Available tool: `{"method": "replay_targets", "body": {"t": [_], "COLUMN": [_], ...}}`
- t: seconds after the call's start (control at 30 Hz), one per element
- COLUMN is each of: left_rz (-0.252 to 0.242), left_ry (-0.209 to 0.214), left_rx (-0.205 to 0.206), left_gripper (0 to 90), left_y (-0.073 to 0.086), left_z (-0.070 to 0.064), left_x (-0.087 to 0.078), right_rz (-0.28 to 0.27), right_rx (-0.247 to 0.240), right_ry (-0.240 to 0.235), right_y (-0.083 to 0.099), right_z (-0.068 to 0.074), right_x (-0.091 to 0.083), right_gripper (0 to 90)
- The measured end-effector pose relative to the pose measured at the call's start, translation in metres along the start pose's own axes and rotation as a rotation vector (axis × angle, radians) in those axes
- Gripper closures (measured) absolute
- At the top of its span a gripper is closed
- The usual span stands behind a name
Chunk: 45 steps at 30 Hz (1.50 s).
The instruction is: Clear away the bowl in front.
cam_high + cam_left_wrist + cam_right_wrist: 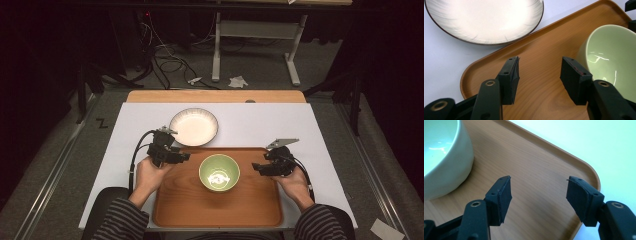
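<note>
A: Where do the two tools stand?

B: The left gripper hangs over the near-left part of the tray, and the right gripper over its right part. Both point inward, toward each other, with the green bowl between them.

A: Are they holding anything?

B: No. In the left gripper view the left gripper has its jaws spread wide, with only bare wood of the tray showing in the gap. The right gripper is just as wide apart in its own view, again with nothing but tray between the jaws.

A: And the bowl, seen from each tool?

B: From the left gripper the bowl sits ahead and to the right, just beside the right jaw; I cannot tell whether they touch. From the right gripper the bowl lies ahead and to the left, apart from the left jaw. It stands upright on the tray, and I see only a glare on its inside.

A: Anything else close by?

B: A white plate lies on the white mat beyond the left gripper, just past the tray's far edge. In the left gripper view the plate is ahead and to the left, and its rim looks to overlap the tray's edge
</note>
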<state>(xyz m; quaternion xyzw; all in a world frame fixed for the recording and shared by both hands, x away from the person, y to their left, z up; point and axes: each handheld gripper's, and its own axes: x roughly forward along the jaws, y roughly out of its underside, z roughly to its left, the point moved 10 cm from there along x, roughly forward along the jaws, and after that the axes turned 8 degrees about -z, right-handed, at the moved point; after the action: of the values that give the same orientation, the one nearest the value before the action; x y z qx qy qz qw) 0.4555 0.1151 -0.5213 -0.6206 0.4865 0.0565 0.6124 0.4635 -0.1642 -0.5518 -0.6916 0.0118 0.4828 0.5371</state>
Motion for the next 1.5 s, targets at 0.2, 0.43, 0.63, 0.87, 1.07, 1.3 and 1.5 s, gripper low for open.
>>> {"method": "replay_targets", "body": {"t": [0.2, 0.43, 0.63, 0.87, 1.07, 1.3, 1.5], "left_rz": [0.013, 0.028, 0.039, 0.051, 0.062, 0.076, 0.089], "left_ry": [-0.007, -0.016, -0.028, -0.026, -0.031, -0.032, -0.052], "left_rx": [0.003, -0.005, -0.003, -0.007, -0.003, 0.0, 0.011], "left_gripper": [49.2, 48.9, 48.6, 47.7, 47.5, 47.1, 46.3], "left_y": [0.004, 0.009, 0.012, 0.016, 0.018, 0.021, 0.024], "left_z": [0.001, 0.005, 0.005, 0.006, 0.007, 0.006, 0.009], "left_x": [0.006, 0.011, 0.017, 0.022, 0.025, 0.028, 0.03], "right_rz": [-0.001, -0.002, -0.001, -0.001, -0.001, 0.0, -0.001], "right_rx": [0.0, -0.004, -0.005, -0.004, -0.003, -0.006, -0.005], "right_ry": [0.001, 0.001, 0.001, 0.0, -0.003, -0.001, -0.003], "right_y": [0.0, 0.0, 0.0, 0.0, 0.0, 0.0, -0.001], "right_z": [0.0, 0.0, 0.0, 0.0, 0.001, 0.001, 0.001], "right_x": [0.0, 0.0, 0.0, 0.0, 0.0, 0.001, 0.001], "right_gripper": [38.1, 38.1, 38.1, 38.1, 38.1, 38.1, 38.1]}}
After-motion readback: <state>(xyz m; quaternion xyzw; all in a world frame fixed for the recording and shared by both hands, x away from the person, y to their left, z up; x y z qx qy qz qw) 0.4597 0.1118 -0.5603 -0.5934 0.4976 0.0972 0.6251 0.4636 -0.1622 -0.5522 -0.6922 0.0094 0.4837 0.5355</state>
